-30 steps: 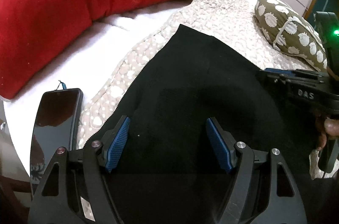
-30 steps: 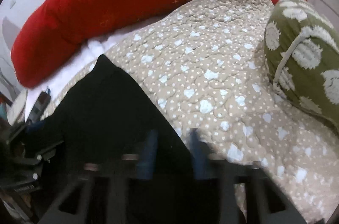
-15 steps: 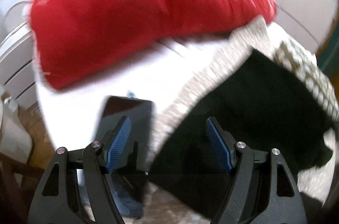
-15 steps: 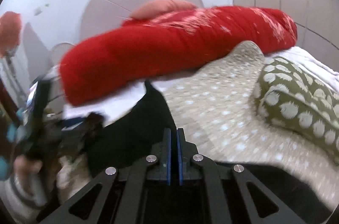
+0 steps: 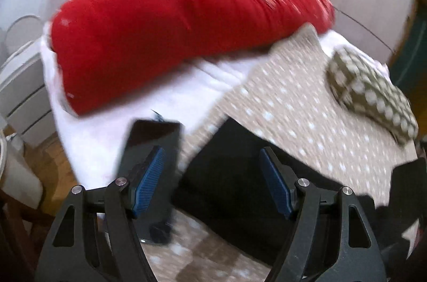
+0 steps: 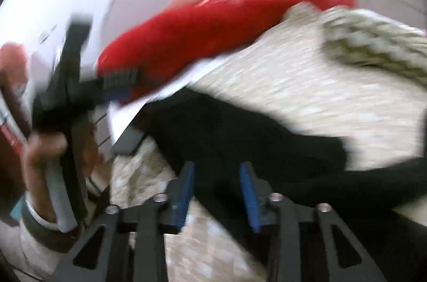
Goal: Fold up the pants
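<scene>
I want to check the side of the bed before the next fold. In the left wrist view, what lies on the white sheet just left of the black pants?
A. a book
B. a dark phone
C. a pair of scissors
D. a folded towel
B: a dark phone with a glossy screen lies flat on the white sheet, left of the black pants.

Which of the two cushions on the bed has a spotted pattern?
The olive-green cushion, at the right on the beige quilt, has white spots. The long red bolster along the back looks mostly plain.
</scene>
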`<state>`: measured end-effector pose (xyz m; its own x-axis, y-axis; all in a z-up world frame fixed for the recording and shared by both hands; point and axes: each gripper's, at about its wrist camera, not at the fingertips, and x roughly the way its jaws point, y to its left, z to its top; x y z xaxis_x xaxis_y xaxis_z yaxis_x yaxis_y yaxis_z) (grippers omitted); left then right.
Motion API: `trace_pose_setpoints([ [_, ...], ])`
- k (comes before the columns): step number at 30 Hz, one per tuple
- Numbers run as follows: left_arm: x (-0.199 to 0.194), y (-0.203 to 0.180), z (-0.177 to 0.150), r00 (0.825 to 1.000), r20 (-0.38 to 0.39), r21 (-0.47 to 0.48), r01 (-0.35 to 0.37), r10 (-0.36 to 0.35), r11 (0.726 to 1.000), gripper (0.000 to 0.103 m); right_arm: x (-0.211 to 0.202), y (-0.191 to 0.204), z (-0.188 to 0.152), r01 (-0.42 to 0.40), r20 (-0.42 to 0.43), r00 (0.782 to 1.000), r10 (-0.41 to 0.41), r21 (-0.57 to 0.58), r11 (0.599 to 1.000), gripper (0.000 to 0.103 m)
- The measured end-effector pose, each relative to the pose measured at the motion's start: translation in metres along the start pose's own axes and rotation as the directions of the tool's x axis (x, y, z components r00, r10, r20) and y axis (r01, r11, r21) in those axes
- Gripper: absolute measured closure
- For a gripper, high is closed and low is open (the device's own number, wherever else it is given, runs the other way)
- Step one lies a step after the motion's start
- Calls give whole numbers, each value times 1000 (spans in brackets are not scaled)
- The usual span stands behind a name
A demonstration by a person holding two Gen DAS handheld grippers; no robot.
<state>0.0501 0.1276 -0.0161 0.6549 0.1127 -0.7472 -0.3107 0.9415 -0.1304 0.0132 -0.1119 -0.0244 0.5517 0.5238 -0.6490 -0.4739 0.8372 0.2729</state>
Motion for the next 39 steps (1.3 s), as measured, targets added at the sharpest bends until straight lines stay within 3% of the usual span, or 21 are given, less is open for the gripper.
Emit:
trace_pose_setpoints([
  [3, 10, -24, -17, 999, -41, 71, 25, -22, 997, 29, -52, -53, -6, 150, 57, 986, -158, 128, 980, 60],
  [5, 14, -35, -24, 999, -51, 105, 24, -19, 994, 29, -85, -88, -12, 255, 81, 957, -279, 221, 941, 60],
  [8, 18, -48, -35, 999, -47, 165, -12, 20, 986, 29, -111, -127, -11, 322, 92, 924, -370, 333, 886, 58],
  [11, 22, -52, -39, 998, -40, 199, -45, 54, 979, 29, -122, -168, -9, 410, 61, 876, -479, 430, 804, 53],
  [14, 25, -47, -39, 997, -54, 188, -38, 48, 981, 29, -120, -211, -22, 360, 11, 900, -435, 542, 759, 52],
  [15, 24, -45, -39, 997, -56, 183, -36, 47, 982, 29, -116, -221, -28, 391, -63, 896, -439, 579, 715, 52],
  [16, 24, -42, -37, 997, -57, 172, -32, 42, 985, 29, -115, -225, -33, 391, -86, 898, -432, 607, 691, 52],
  [18, 23, -38, -37, 998, -56, 156, -24, 33, 987, 29, -128, -227, -50, 294, -11, 920, -391, 679, 673, 52],
  [20, 24, -35, -35, 998, -62, 140, -23, 32, 990, 29, -140, -225, -60, 294, 4, 910, -414, 697, 653, 52],
  [23, 27, -36, -37, 997, -64, 141, -35, 44, 989, 29, -147, -223, -68, 358, -32, 889, -456, 669, 651, 52],
  [26, 26, -40, -39, 996, -60, 157, -52, 62, 986, 29, -153, -241, -81, 415, -80, 860, -504, 683, 601, 52],
  [27, 25, -40, -39, 996, -60, 158, -52, 62, 986, 29, -150, -252, -84, 396, -70, 865, -496, 702, 591, 52],
  [30, 23, -39, -38, 996, -69, 145, -44, 55, 988, 29, -128, -265, -87, 365, -84, 892, -445, 715, 597, 52],
  [32, 19, -38, -36, 996, -70, 138, -39, 49, 990, 29, -122, -259, -80, 395, -58, 875, -481, 660, 639, 76],
  [33, 18, -39, -36, 996, -70, 136, -37, 46, 990, 29, -121, -256, -76, 363, -34, 891, -453, 651, 666, 94],
  [34, 15, -39, -35, 997, -69, 135, -31, 40, 990, 29, -124, -252, -74, 323, -3, 904, -427, 660, 678, 94],
  [35, 12, -39, -34, 997, -66, 135, -27, 36, 991, 29, -131, -246, -71, 301, 33, 904, -426, 658, 690, 94],
  [39, -2, -39, -31, 999, -33, 132, -19, 23, 991, 29, -197, -199, -59, 320, 169, 853, -494, 578, 751, 94],
])
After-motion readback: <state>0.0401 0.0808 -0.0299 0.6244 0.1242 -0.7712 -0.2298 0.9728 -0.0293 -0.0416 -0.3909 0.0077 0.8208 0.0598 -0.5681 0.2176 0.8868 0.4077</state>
